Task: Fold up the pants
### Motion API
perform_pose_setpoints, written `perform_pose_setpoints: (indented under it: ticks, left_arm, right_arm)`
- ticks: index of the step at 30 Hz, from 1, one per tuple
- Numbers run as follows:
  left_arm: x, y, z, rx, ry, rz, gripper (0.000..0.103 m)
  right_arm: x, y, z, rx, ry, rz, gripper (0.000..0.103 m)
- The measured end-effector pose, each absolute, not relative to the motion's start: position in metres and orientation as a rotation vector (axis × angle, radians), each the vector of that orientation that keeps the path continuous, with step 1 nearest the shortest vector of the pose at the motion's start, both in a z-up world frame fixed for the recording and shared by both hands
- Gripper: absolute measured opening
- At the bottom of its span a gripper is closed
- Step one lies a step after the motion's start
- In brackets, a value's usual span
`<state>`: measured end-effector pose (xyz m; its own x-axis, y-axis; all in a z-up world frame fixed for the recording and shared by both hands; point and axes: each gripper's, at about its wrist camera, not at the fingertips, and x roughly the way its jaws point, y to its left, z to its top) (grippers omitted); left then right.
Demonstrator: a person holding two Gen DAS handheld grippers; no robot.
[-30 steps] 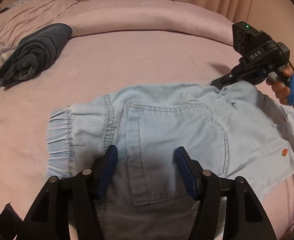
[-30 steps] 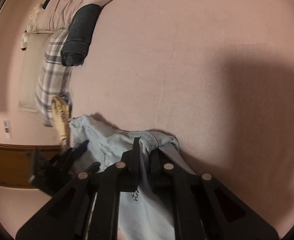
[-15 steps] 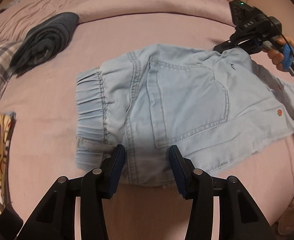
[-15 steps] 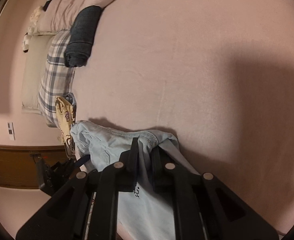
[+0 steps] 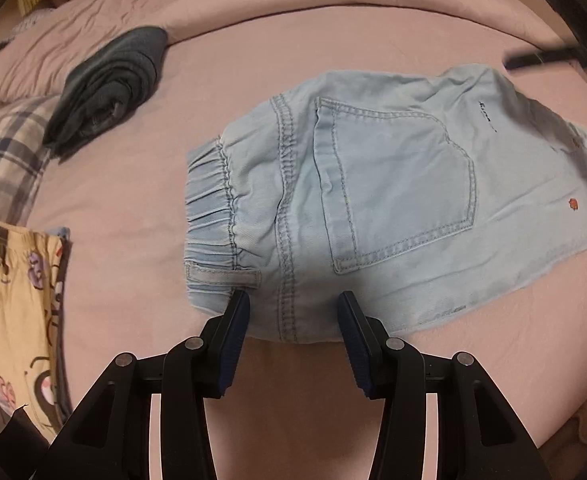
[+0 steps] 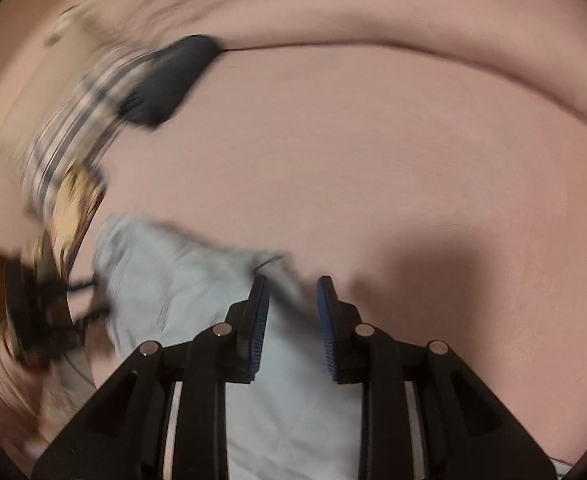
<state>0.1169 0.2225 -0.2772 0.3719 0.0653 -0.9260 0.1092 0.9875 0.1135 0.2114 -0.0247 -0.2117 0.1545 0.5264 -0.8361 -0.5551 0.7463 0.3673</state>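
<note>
One pair of light-blue pants (image 5: 373,208) lies on the one pink bed (image 5: 293,60). Left of the pants along the bed's edge are three other fabric items: one rolled dark-grey garment (image 5: 105,88), one plaid pillow (image 5: 1,160), and one yellow patterned cloth (image 5: 17,300). Two grippers show, left (image 5: 291,312) and right (image 6: 291,300), each with two blue-padded fingers (image 5: 235,332).
</note>
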Motion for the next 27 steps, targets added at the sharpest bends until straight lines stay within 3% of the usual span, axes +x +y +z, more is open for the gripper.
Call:
perform_pose_setpoints:
  ticks: [6,8,11,14,25,27]
  left_arm:
    - [0.14,0.23,-0.273,0.138,1.216,0.002,0.049]
    - [0.136,0.222,-0.257,0.179,1.181,-0.015,0.049]
    - [0.124,0.209,-0.222,0.142,1.069,-0.138,0.051]
    - [0.14,0.192,-0.207,0.069,0.982,-0.228,0.062]
    - [0.281,0.067,-0.29,-0.007,1.096,-0.294,0.062]
    - [0.292,0.062,-0.315,0.048,1.114,-0.241,0.067]
  right_arm:
    - [0.14,0.023,-0.283,-0.259,1.291,0.898,0.024]
    - [0.124,0.027,-0.274,-0.305,1.187,0.905,0.031]
    - [0.118,0.018,-0.257,-0.257,1.215,0.919,0.031]
    - [0.114,-0.006,-0.232,-0.155,1.137,0.914,0.03]
    - [0.112,-0.08,-0.249,-0.033,1.135,0.607,0.031]
    - [0.098,-0.085,-0.262,-0.052,1.169,0.606,0.031]
